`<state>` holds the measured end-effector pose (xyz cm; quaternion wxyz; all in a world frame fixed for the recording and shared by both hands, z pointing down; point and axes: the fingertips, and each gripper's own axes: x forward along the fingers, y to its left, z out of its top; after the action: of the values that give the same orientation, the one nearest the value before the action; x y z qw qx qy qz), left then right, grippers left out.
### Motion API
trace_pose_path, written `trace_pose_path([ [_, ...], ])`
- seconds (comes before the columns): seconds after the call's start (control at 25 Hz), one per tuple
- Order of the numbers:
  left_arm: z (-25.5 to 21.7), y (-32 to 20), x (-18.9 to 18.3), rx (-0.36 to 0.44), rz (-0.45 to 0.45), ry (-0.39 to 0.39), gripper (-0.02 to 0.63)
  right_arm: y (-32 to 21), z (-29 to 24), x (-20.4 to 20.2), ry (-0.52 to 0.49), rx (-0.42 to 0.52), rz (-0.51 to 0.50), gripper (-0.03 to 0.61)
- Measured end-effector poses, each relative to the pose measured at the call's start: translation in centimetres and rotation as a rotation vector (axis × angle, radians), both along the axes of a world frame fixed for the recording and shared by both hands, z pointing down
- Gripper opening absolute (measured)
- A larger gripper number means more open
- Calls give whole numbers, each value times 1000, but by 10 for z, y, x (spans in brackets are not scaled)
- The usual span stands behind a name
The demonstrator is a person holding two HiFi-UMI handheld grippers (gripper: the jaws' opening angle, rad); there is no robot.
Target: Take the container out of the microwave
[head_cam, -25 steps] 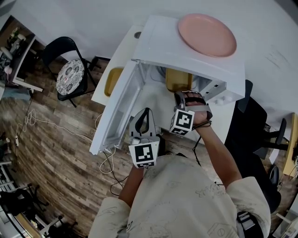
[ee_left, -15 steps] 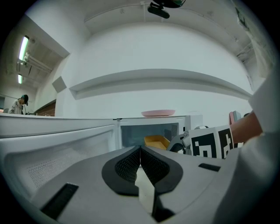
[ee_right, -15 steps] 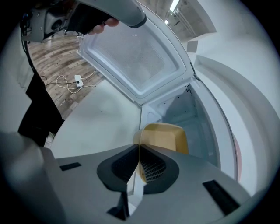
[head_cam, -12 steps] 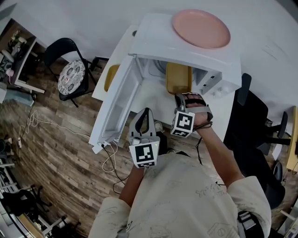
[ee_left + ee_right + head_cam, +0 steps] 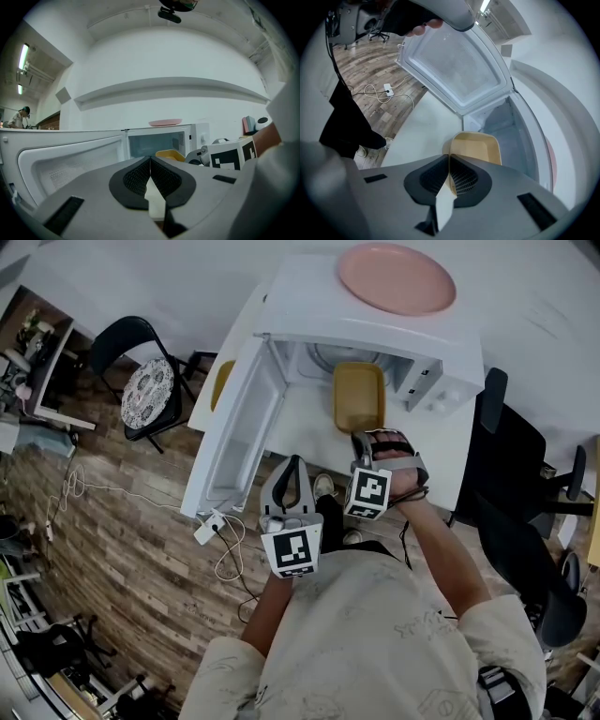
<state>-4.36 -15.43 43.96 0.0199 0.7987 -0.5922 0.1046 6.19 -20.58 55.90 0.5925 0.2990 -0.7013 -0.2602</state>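
Observation:
A white microwave [image 5: 375, 329] stands on a white table [image 5: 300, 432] with its door [image 5: 234, 442] swung wide to the left. The yellow container [image 5: 358, 395] lies half out of the cavity mouth, over the table. My right gripper [image 5: 362, 439] is shut on its near rim; in the right gripper view the rim of the container [image 5: 476, 147] runs into my right gripper's [image 5: 449, 174] closed jaws. My left gripper [image 5: 292, 465] hangs shut and holds nothing, near the door's lower edge. From the left gripper view, the container [image 5: 168, 154] shows past my left gripper [image 5: 150, 165].
A pink plate [image 5: 397, 277] rests on top of the microwave. A second yellow object [image 5: 223, 381] sits on the table behind the door. A black chair with a patterned cushion [image 5: 141, 395] stands left, an office chair [image 5: 511, 474] right. A power strip [image 5: 208, 529] and cables lie on the floor.
The container has come out of the cavity toward me, drawn by the right gripper. Both hands have pulled back from the microwave. The jaws of both grippers stay as they were.

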Motion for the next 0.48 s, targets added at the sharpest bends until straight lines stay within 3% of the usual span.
trace_pose_path([
  [0.2,-4,14,0,35,9,0,9,18,4,1,13,7,-1,26],
  [0.48,6,33,-1,12,14,2,9,42,10,-1,9,-13,2,26],
])
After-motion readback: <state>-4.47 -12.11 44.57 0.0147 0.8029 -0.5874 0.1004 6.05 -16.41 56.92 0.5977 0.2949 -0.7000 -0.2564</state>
